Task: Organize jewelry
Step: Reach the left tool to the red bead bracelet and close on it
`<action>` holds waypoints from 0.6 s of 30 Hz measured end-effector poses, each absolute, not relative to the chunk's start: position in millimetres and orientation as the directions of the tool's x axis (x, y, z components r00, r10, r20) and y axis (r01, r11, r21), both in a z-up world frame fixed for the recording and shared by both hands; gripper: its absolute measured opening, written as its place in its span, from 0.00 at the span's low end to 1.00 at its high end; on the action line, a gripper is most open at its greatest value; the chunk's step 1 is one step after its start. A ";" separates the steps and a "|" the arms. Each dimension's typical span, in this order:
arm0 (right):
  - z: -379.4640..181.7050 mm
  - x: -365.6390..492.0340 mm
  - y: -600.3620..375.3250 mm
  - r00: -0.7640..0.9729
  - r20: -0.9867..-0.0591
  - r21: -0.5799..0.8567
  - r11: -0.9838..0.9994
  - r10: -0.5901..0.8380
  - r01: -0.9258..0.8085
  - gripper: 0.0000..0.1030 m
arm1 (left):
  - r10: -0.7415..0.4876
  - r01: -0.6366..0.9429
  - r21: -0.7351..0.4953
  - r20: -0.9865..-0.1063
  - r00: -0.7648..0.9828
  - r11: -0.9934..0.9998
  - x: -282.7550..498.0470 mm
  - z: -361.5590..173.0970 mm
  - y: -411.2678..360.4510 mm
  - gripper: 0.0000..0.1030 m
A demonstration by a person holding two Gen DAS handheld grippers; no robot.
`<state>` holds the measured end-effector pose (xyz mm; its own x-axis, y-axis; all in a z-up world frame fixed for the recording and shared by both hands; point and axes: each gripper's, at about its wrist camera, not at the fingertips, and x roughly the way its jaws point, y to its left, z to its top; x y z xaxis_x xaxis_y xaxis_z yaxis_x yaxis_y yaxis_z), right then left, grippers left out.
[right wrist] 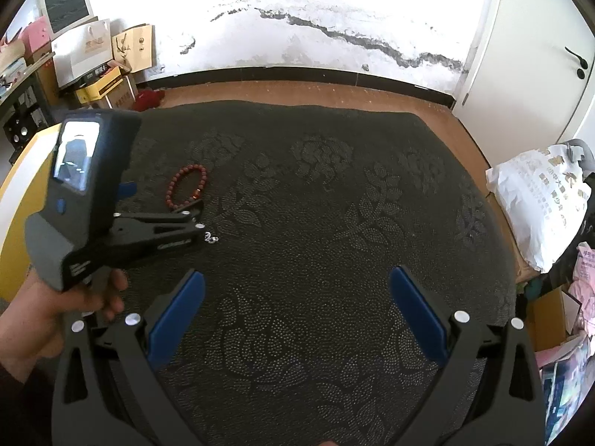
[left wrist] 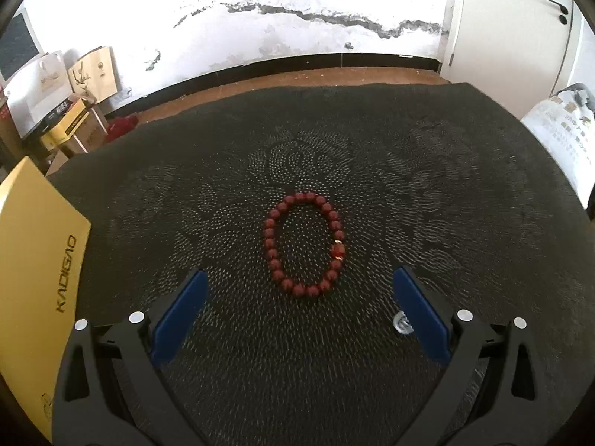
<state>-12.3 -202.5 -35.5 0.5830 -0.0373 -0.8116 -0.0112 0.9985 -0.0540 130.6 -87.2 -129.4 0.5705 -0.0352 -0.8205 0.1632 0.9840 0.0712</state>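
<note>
Jaws spread on both grippers: left (left wrist: pixel 299 286) hovers just short of the bracelet (left wrist: pixel 303 244), right (right wrist: pixel 297 286) over bare cloth (right wrist: pixel 334 223). Bracelet: dark red beads, oval loop, mid-cloth.

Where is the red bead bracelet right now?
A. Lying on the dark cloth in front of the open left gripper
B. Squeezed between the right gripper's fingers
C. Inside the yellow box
A: the red bead bracelet lies flat on the dark cloth, ahead of the left gripper, whose jaws stand wide apart.
</note>
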 end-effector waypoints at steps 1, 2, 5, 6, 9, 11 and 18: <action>-36.2 -12.3 -202.7 0.583 -0.812 -0.054 0.998 -0.037 -0.011 0.93 | -0.034 0.160 0.068 -0.827 0.561 0.985 134.2 -133.4 -87.2 0.94; -36.9 -11.7 -203.0 0.582 -0.813 -0.053 0.999 -0.036 -0.011 0.93 | -0.034 0.157 0.063 -0.835 0.549 0.986 138.2 -136.8 -87.0 0.94; -37.7 -10.0 -202.7 0.582 -0.813 -0.053 0.998 -0.033 -0.016 0.93 | -0.055 0.151 0.032 -0.841 0.538 0.988 146.8 -144.6 -84.4 0.94; -38.1 -9.2 -202.2 0.581 -0.813 -0.053 0.998 -0.033 -0.018 0.93 | -0.057 0.152 0.030 -0.841 0.538 0.988 149.8 -144.6 -84.8 0.94; -40.3 -8.1 -199.8 0.577 -0.816 -0.053 0.998 -0.029 -0.026 0.93 | -0.063 0.157 0.027 -0.836 0.545 0.987 156.1 -146.1 -86.9 0.94; -41.1 -7.7 -197.7 0.573 -0.819 -0.055 0.998 -0.029 -0.028 0.93 | -0.063 0.157 0.031 -0.828 0.557 0.987 158.0 -146.9 -87.5 0.94; -41.7 -4.2 -195.5 0.567 -0.823 -0.050 0.999 -0.030 -0.021 0.93 | -0.052 0.140 0.033 -0.828 0.558 0.990 158.5 -148.0 -87.7 0.94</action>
